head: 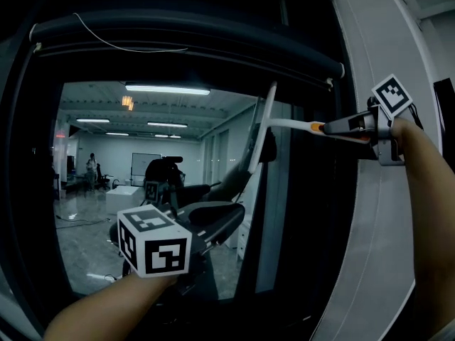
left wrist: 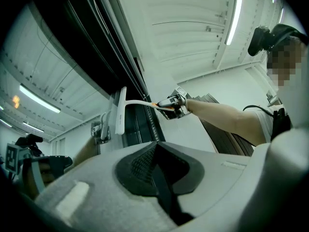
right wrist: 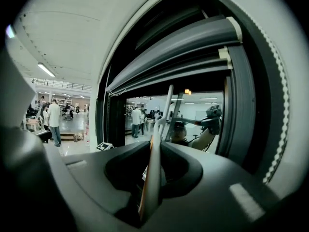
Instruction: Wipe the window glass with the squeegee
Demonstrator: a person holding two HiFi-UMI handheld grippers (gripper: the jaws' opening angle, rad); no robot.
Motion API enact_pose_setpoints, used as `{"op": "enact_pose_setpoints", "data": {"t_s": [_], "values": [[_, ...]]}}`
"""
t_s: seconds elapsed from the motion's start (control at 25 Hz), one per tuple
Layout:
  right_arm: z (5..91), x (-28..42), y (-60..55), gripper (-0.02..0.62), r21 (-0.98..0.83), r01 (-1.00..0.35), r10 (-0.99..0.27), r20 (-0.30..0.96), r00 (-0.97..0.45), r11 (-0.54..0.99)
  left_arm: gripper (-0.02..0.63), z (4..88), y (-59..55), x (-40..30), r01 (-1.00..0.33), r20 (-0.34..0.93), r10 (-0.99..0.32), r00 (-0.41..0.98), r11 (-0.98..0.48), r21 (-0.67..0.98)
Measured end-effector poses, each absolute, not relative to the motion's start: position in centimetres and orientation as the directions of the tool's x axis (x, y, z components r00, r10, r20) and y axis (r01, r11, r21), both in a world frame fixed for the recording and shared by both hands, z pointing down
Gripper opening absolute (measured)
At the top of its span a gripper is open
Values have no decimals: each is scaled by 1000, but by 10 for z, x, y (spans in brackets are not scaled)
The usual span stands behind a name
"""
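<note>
You were at the wiping step, by my reading, with the stroke set up high on the right side of the pane. Your right gripper (head: 333, 128), at the right of the head view, had its jaws clamped on the orange end of the squeegee (head: 264, 130) handle. The right gripper view showed that handle pinched edge-on between them. The squeegee reached left from the gripper. Its blade stood nearly upright, tilted a little, at the upper right of the window glass (head: 106, 155), close to the dark frame (head: 341, 212) on that side and just under the rolled-up blind (head: 185, 41). In the left gripper view the blade lay very near its own reflection. I could not tell for sure whether the edge was pressed on the glass or just off it.

Your left gripper (left wrist: 157, 170) was low in the head view, away from the squeegee. Its jaws were drawn together with nothing between them.

The squeegee was white, with a slim curved neck joining a long narrow blade and an orange band where the handle began. The glass was dark and mirrored a lit room, so streaks were hard to judge.

The next move likely called for firm, even pressure. You would need the whole blade edge flat on the pane, then one steady pull away from the frame.
</note>
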State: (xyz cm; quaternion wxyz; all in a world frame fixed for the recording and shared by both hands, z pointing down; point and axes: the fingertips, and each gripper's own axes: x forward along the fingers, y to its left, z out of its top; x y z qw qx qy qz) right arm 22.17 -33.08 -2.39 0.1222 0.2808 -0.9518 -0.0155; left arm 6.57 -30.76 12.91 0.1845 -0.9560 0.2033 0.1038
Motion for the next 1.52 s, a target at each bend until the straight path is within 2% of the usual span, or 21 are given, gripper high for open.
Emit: {"op": "enact_pose_setpoints", "data": {"t_s": [0.4,0.56,0.84,1.08,1.2,1.32,1.52], "values": [[-29,247,-325,77,91,-650,-650,240,-721,755,0,133,-309,72,-398,-278,-320,906,-867,-298],[-25,253,-325,77,38,-663,-654,214,-726,748,0,133,-309,71,-389,-283,-310,908,-874,-290],[-7,263,-307,67,-99,-620,-617,59,-785,779,0,146,-294,64,-375,-274,-299,914,-880,-292],[39,239,-304,66,-144,-528,-528,40,-848,837,0,144,-284,58,-358,-276,-283,918,-893,-274],[59,220,-299,64,-174,-448,-463,-56,-885,877,0,147,-280,51,-359,-274,-287,918,-895,-266],[64,201,-293,64,-189,-356,-393,-223,-892,915,0,146,-275,38,-369,-286,-295,912,-894,-255],[58,193,-306,63,-210,-266,-337,-492,-803,941,0,145,-268,29,-400,-300,-323,898,-882,-248]]}}
